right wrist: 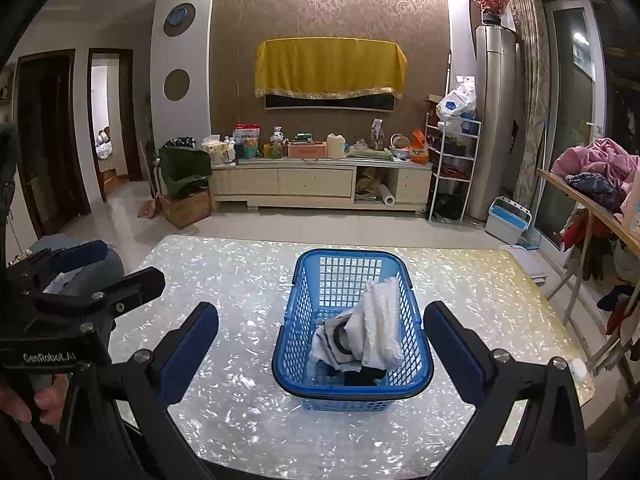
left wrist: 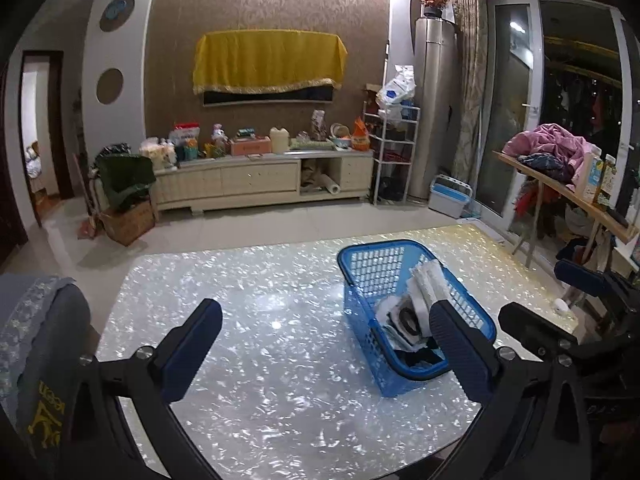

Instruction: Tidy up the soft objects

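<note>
The blue basket [right wrist: 352,332] sits on my shimmering desk [right wrist: 240,432], holding a white cloth [right wrist: 380,328] draped over what looks like dark fabric underneath. My right tongs [right wrist: 320,356] hover wide open, one finger on either side of it. My left tongs [left wrist: 328,352] gape empty, just beside the basket.

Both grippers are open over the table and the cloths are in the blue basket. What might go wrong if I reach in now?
1. The blue basket looks light and may slide on the glossy table.
2. The white cloth drapes over darker items, so the right gripper might lift several together.
3. The left gripper sits close; they may collide.
</note>
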The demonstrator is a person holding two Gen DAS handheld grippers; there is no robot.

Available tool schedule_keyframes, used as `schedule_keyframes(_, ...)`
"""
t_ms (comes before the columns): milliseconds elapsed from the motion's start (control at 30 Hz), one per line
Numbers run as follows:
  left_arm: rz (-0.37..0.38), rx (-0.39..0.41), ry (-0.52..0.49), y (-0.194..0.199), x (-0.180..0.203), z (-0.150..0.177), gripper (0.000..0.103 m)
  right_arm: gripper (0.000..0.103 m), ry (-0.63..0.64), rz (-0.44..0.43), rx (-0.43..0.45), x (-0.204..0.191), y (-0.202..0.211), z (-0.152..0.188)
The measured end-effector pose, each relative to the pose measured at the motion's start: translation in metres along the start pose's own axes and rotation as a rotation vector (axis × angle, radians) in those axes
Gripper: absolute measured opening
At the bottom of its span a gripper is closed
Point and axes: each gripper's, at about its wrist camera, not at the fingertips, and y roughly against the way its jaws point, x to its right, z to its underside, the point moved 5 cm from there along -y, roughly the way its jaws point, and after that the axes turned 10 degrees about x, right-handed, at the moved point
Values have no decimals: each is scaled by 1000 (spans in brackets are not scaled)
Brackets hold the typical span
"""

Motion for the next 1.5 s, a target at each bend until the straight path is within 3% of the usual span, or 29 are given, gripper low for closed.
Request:
schedule_keyframes(967,-27,-6,0,17,4,4,103,103,-25,-4,8,-3,11,1)
schedule_keyframes(1500,-4,-11,0,16,7,5,103,103,-31,7,-5,-5,15,0)
